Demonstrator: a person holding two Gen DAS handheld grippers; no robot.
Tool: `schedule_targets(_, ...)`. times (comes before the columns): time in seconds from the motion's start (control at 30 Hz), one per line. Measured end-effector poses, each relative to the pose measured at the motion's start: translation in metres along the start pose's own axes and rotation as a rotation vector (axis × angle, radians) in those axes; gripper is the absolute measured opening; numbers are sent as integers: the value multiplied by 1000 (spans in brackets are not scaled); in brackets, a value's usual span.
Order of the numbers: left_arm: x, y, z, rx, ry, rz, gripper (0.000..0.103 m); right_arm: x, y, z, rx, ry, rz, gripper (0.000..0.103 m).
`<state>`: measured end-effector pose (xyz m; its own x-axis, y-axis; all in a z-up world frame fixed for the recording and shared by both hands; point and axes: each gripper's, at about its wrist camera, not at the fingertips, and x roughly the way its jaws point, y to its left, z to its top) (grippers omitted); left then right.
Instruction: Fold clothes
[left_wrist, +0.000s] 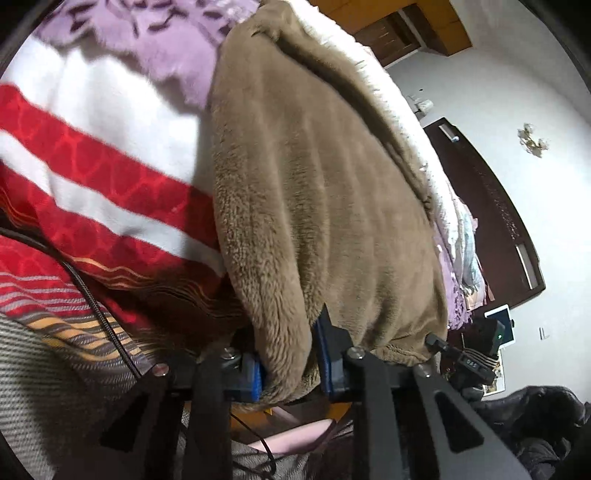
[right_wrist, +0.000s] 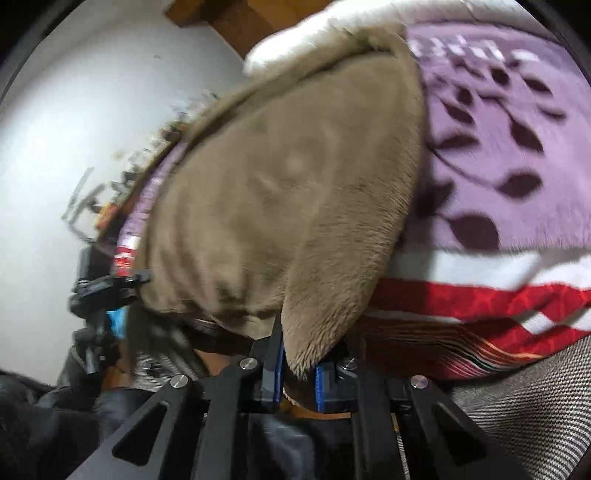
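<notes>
A brown fleece garment (left_wrist: 314, 192) lies spread over the bed, its near edge lifted. My left gripper (left_wrist: 290, 373) is shut on one near corner of it, the fleece bunched between the blue pads (left_wrist: 255, 380). My right gripper (right_wrist: 299, 373) is shut on the other near corner of the same garment (right_wrist: 280, 206), between its blue pads (right_wrist: 319, 384). The right gripper also shows in the left wrist view (left_wrist: 476, 354), at the garment's right edge. The left gripper shows in the right wrist view (right_wrist: 99, 295), at the garment's left edge.
The bed is covered by a red and white striped blanket (left_wrist: 92, 166) and a purple leaf-print blanket (right_wrist: 498, 147). A white fluffy layer (left_wrist: 369, 62) lies beyond the garment. A dark wooden headboard (left_wrist: 491, 206) and white wall lie beyond. A black cable (left_wrist: 92, 295) trails at left.
</notes>
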<state>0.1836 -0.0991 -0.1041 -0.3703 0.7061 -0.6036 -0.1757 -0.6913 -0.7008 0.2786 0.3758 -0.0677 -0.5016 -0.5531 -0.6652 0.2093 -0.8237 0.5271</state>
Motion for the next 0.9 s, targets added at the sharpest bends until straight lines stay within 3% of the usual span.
schedule_targets(0.2, -37, -17, 11, 35, -82, -73, 24, -33, 14, 22, -36, -143, 159, 13)
schedule_targets(0.33, -54, -23, 27, 33, -130, -133, 24, -47, 23, 33, -47, -220, 201, 13)
schedule_targets(0.4, -54, -24, 36, 30, -133, -151, 24, -58, 20, 35, -56, -245, 201, 13)
schedule_targets(0.67, -31, -30, 66, -5, -153, -165, 24, -37, 39, 79, -62, -295, 161, 13)
schedule_targets(0.9, -7, -25, 97, -9, -128, -135, 25, -23, 23, 119, -33, -313, 85, 13)
